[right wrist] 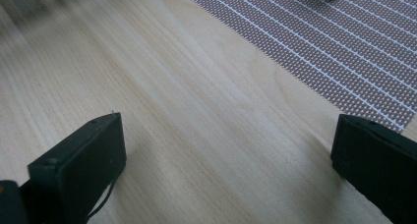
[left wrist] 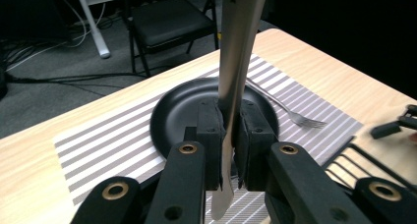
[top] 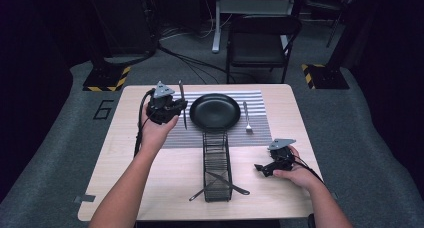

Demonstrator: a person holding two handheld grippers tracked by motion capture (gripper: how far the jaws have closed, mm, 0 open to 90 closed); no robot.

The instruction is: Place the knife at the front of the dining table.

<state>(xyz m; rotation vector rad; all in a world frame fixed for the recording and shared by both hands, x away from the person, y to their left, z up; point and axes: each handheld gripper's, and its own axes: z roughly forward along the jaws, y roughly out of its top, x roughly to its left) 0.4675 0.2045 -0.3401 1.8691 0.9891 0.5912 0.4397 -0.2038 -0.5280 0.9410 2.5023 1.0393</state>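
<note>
Here, left gripper [left wrist: 227, 150] pinches a table knife [left wrist: 235, 76] between its jaws, held above the striped placemat [top: 175, 133] just left of the black plate [top: 215, 111] near the table's [top: 150, 188] far edge. Fork [top: 246, 117] lies on the mat right of the plate. Right gripper [top: 264, 169] rests near the table's right edge, jaws spread wide over bare wood. Wire rack [top: 217, 165] sits toward the near edge, utensils crossed in it. A "6" [top: 103, 109] is marked on the floor beside the table's far-left corner.
</note>
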